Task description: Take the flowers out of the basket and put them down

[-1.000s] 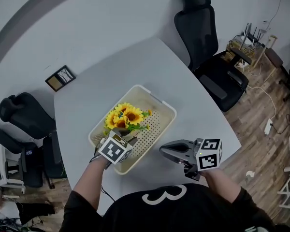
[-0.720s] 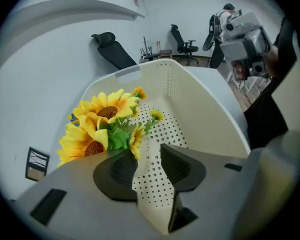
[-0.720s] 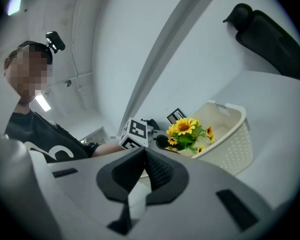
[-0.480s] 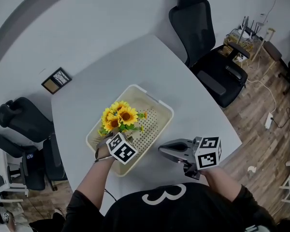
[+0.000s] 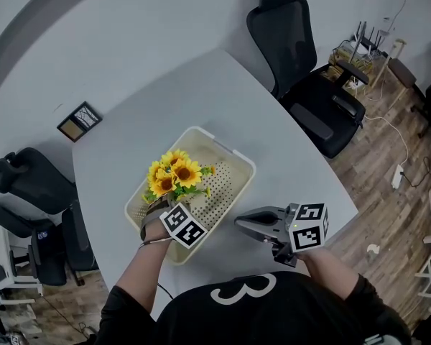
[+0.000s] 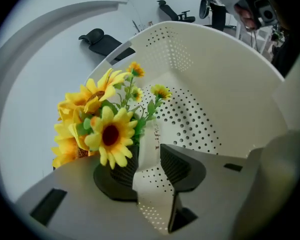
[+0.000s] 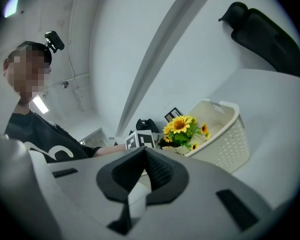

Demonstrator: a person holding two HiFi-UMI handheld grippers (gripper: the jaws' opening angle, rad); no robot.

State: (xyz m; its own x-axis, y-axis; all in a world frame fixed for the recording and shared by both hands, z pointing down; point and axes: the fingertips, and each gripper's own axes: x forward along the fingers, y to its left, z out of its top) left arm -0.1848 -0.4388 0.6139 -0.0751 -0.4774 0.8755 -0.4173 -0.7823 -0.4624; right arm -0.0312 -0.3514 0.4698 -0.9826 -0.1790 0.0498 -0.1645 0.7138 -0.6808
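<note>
Flowers (image 5: 174,179), a bunch of yellow sunflowers, are pinched by the left gripper (image 6: 149,151) on a white dotted strip at their foot. The heads stand up just beyond its jaws, at the left centre of the head view. The flowers are over the near left part of the cream basket (image 5: 238,165), which lies on the grey desk (image 5: 201,99). The right gripper (image 5: 238,223), with jaws pressed together and nothing between them, is above the desk just right of the basket. A black chair (image 5: 302,56) stands at the upper right.
</note>
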